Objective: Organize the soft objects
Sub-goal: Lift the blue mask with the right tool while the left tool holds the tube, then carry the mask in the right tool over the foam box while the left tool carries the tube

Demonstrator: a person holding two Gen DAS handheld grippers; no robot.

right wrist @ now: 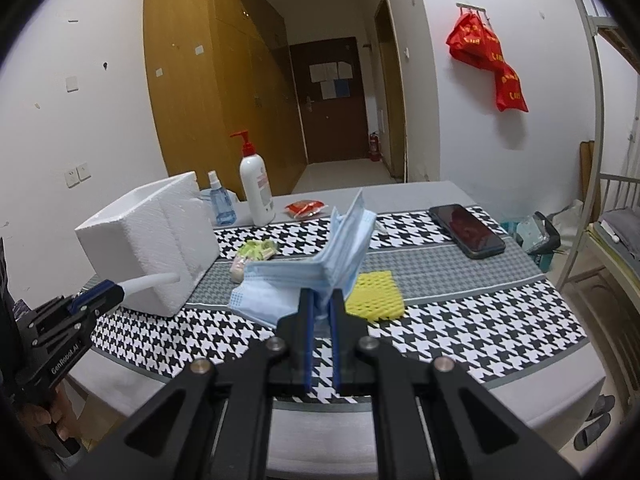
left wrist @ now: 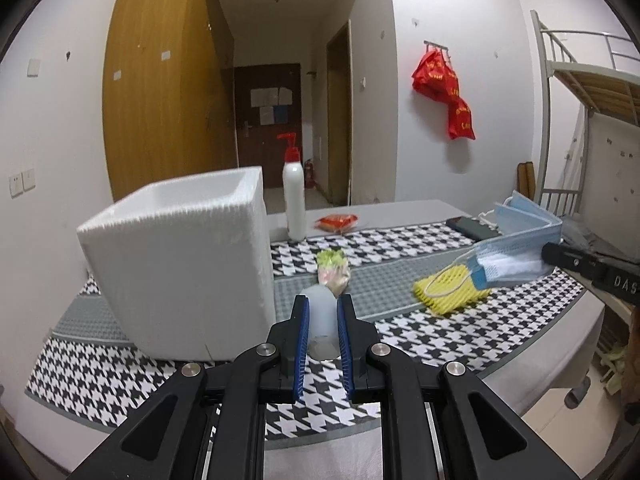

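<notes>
The table [right wrist: 520, 364], under a black-and-white houndstooth cloth [right wrist: 460, 332], fills the lower half of both views. On its left stands a white foam box [left wrist: 176, 276], open at the top. Lower left in the right wrist view, the left gripper [right wrist: 105, 292] has its jaws closed narrow on a translucent white silicone tube [left wrist: 322, 320], held up in the air just beside the box's front wall. The right gripper [right wrist: 322, 300] has its jaws pinched tight on a stack of blue face masks [right wrist: 316, 272], lifted clear of the cloth at centre frame. A white pump bottle [right wrist: 256, 188] stands behind the box. A dark phone [right wrist: 466, 230] lies upper right. A yellow foam net [right wrist: 374, 296] lies beneath the masks, and a small green-and-pink packet [left wrist: 334, 270] rests mid-table.
</notes>
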